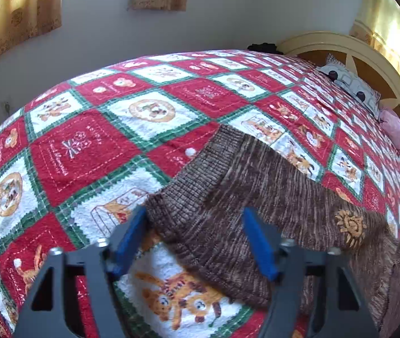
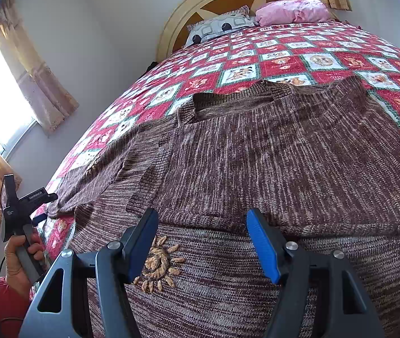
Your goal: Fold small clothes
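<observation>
Brown marled knit sweater lies partly folded on red-and-white patchwork quilt. Mid-fold step. Left gripper fingers apart astride a folded sleeve edge, unclamped; right gripper apart above hem. Next: pinch, fold over.

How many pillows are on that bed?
2. A grey patterned pillow leans against the headboard, and a pink pillow lies right beside it at the head of the bed. More could be hidden outside the views.
</observation>
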The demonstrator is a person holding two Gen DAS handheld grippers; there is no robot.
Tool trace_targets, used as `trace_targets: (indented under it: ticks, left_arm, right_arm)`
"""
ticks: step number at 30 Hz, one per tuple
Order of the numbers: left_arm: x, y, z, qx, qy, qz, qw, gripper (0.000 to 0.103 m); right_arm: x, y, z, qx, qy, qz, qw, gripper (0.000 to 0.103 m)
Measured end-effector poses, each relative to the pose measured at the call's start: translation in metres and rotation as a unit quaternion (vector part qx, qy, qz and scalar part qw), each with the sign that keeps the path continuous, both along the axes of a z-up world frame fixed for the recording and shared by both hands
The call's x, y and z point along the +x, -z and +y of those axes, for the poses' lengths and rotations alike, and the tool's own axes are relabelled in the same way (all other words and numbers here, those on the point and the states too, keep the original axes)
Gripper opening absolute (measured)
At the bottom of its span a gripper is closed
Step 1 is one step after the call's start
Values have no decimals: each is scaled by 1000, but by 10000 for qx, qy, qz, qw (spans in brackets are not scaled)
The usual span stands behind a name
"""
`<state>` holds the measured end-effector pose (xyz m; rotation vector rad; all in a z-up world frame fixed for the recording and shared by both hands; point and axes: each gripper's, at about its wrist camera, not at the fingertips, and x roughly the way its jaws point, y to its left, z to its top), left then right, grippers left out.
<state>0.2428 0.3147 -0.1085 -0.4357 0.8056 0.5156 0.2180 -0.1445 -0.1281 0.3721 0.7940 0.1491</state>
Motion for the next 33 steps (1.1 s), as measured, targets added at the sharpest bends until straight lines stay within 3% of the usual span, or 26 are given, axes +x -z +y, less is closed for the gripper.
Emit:
trace_targets:
  ticks: [1,2,4,5,10,13,15,18,23,25,28,31,33]
  left_arm:
    - [1,1,-1,64,-19,27,10000,46]
    - [4,1,3,43,-33,15,10000,42]
    - [4,0,6,-41,38,-78,10000,17]
    - [4,0,8,-110,117,-119,9998,13]
    - [15,-5,-3,217,202,59,9995,10]
    - [19,-20,-20,173,465,-165,9986,10]
    - [22,-36,-46,410,743,-348,9958,10]
    - [24,-59,-103,797,1364,-647,9853,10]
    - [17,-75,-198,1068,2465,-933,9587,10]
    - [11,-74,-234,1087,2906,-1013,9452,10]
    - [6,-64,-272,931,3383,-943,9317,10]
    - [2,-46,-298,916,3640,-742,9239,10]
    - [5,-39,-300,627,3596,-642,9288,10]
  right_arm:
    - [1,0,0,-13,-4,4,10000,66]
    - [1,1,0,-22,-5,11,10000,66]
    - [0,1,1,-25,-5,23,10000,66]
    - [0,1,1,-23,-7,31,10000,66]
    - [1,3,-2,88,5,38,10000,66]
    - [1,3,-4,159,19,2,9999,66]
    - [0,2,-4,160,22,-19,9999,66]
    - [-1,1,-5,191,37,-58,9998,66]
    - [-3,1,-7,264,64,-96,9996,66]
    - [-4,1,-9,324,86,-126,9994,66]
    - [-6,0,-13,432,121,-176,9988,66]
    - [-7,0,-16,525,158,-208,9983,66]
    - [-7,2,-16,476,183,-159,9986,64]
